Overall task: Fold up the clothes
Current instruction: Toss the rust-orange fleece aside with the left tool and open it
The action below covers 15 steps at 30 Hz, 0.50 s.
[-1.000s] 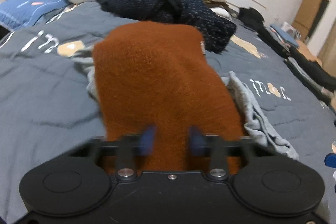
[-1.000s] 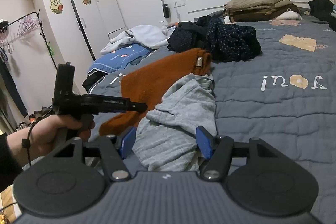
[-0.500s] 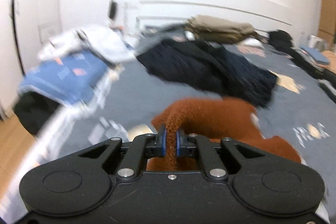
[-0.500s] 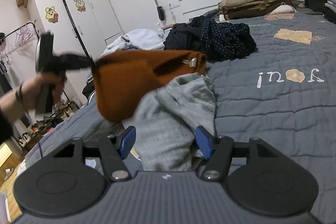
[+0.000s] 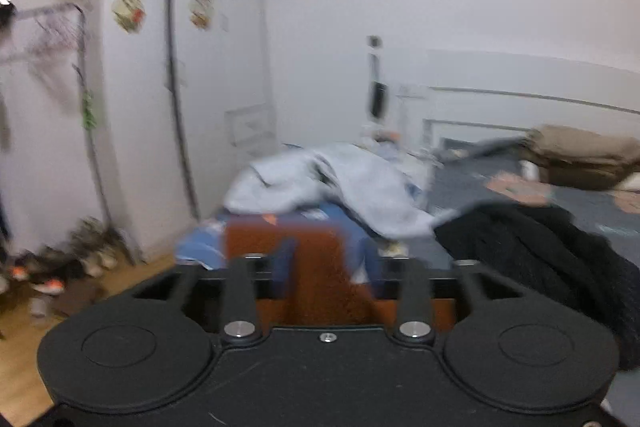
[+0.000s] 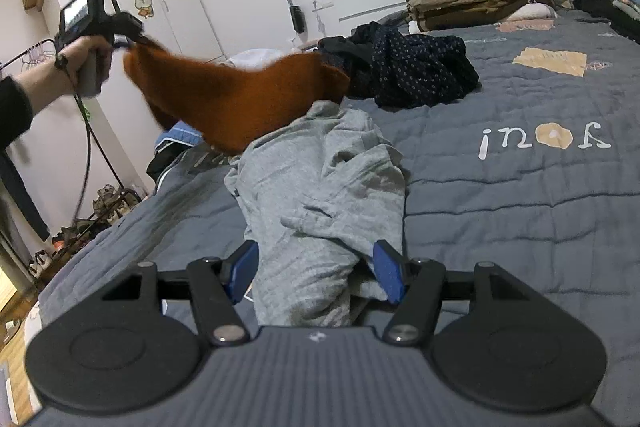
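While the left gripper (image 6: pixel 127 44) pinches the rust garment (image 6: pixel 240 107) above the bed (image 6: pixel 520 195), the right gripper (image 6: pixel 316 269) sits spread around the grey garment (image 6: pixel 320 187).

A fuzzy rust-orange garment (image 6: pixel 240 103) is hanging stretched in the air above the bed (image 6: pixel 520 203), one end lifted high; a crumpled grey garment (image 6: pixel 320 195) is lying beneath it.

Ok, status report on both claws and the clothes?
Left claw lifting rust-brown garment. Right claw open around grey garment. Dark dotted pile beyond.
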Available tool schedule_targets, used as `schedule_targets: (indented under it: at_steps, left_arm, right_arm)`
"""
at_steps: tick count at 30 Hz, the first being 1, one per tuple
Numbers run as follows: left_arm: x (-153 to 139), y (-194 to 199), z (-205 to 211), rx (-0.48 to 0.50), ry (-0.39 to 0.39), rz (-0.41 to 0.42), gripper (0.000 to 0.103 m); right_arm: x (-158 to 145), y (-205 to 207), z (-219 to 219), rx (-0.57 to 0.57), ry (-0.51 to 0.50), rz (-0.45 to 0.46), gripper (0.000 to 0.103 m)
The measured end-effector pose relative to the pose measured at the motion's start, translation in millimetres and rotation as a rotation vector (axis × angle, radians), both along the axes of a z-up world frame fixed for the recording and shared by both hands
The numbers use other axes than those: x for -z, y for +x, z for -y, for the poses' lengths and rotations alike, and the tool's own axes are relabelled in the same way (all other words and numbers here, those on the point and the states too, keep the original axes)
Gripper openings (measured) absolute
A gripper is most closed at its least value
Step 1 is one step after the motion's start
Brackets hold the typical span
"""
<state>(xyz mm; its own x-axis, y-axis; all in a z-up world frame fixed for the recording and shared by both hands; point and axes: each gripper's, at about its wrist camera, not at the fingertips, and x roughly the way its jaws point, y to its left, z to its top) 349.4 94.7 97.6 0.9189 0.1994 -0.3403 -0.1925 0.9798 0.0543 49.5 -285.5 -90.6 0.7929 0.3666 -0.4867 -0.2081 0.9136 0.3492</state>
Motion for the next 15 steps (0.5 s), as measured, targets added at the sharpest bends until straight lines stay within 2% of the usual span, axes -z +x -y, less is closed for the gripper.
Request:
schedule_targets:
  at_steps: [2, 5, 9, 11, 15]
  left_arm:
    - [18, -22, 11, 0.074, -0.027, -0.021, 0.077]
    - [45, -59, 30, 0.187, -0.071, -0.051, 0.077]
    - [70, -124, 61, 0.339, -0.158, -0.092, 0.08]
    - [80, -154, 73, 0.373, -0.171, -0.1, 0.085]
    - [98, -209, 94, 0.406, -0.172, -0.108, 0.089]
  right_arm:
    - [2, 0, -1, -0.004, -0.002, -0.008, 0.062]
    - [4, 0, -3, -0.012, -0.002, -0.014, 0.063]
    - [5, 0, -12, -0.048, -0.029, -0.02, 0.069]
    - [7, -2, -16, -0.06, -0.049, -0.013, 0.072]
    - [15, -2, -21, -0.068, -0.073, -0.021, 0.076]
